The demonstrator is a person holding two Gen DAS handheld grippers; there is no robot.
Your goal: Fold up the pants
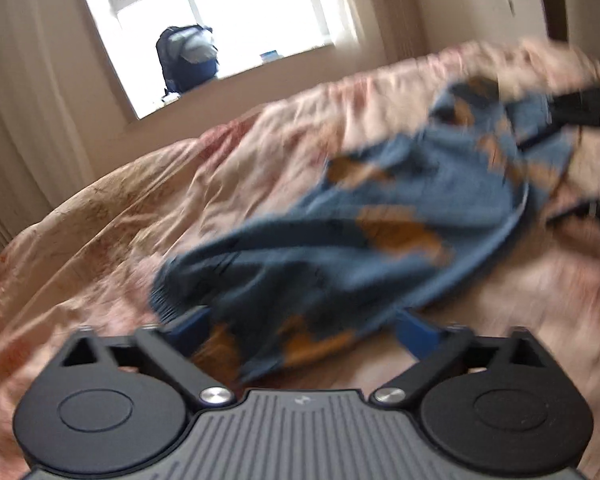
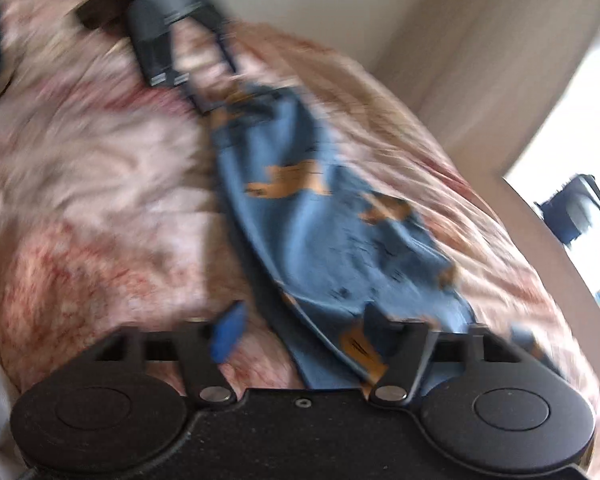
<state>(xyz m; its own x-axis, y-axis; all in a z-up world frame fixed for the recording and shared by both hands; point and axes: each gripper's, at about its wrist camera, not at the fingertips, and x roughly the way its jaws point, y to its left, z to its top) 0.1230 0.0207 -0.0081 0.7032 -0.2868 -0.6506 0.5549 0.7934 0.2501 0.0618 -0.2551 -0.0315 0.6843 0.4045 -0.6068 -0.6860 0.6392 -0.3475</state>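
Blue cotton pants with orange prints (image 1: 340, 232) lie stretched across the pink floral bedspread (image 1: 100, 216), both views blurred; left gripper (image 1: 304, 326) spread wide, cloth between its blue fingers; right gripper (image 2: 304, 328) likewise wide apart, cloth over its right finger

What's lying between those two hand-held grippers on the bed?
The blue pants stretch between the left hand-held gripper and the right hand-held gripper, clearest in the right wrist view.

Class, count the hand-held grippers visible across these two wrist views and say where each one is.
2. The left hand-held gripper is at one end of the blue pants on the bedspread; the right hand-held gripper is at the other end.
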